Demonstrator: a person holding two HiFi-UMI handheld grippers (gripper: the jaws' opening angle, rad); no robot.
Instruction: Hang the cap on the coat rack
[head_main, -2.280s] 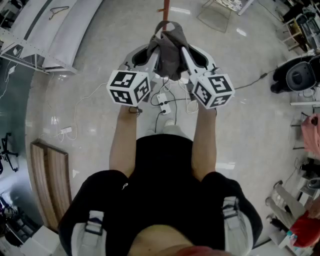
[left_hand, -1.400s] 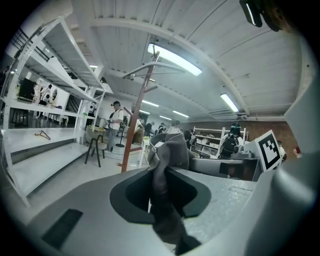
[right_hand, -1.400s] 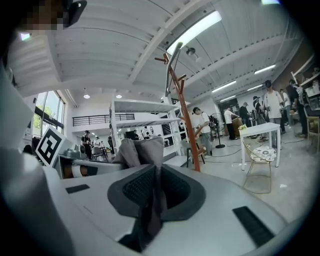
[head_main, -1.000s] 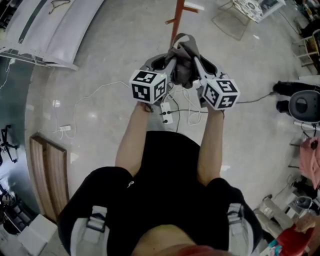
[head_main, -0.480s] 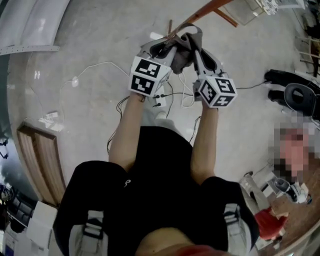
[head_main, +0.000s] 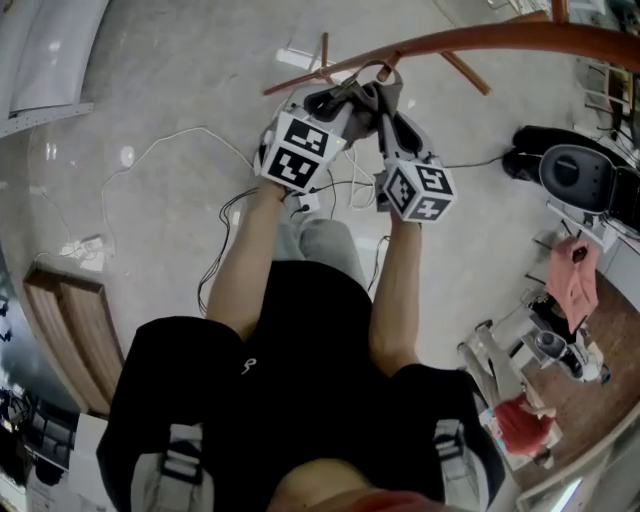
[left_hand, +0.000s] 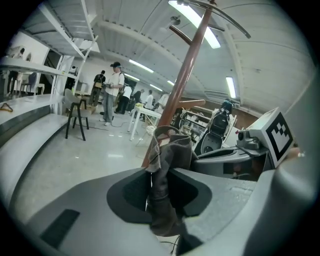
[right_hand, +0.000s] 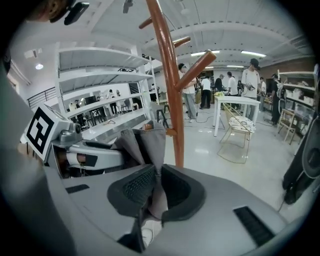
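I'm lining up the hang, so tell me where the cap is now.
In the head view the cap is top centre, between the left gripper, jaws opening on it, and the right gripper, by the coat rack.

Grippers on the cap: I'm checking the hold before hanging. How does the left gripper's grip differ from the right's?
The left gripper, jaws opening, has a thick bunched fold of the cap between them; the right gripper pinches a thinner edge. Both hold the same grey cap beside the coat rack.
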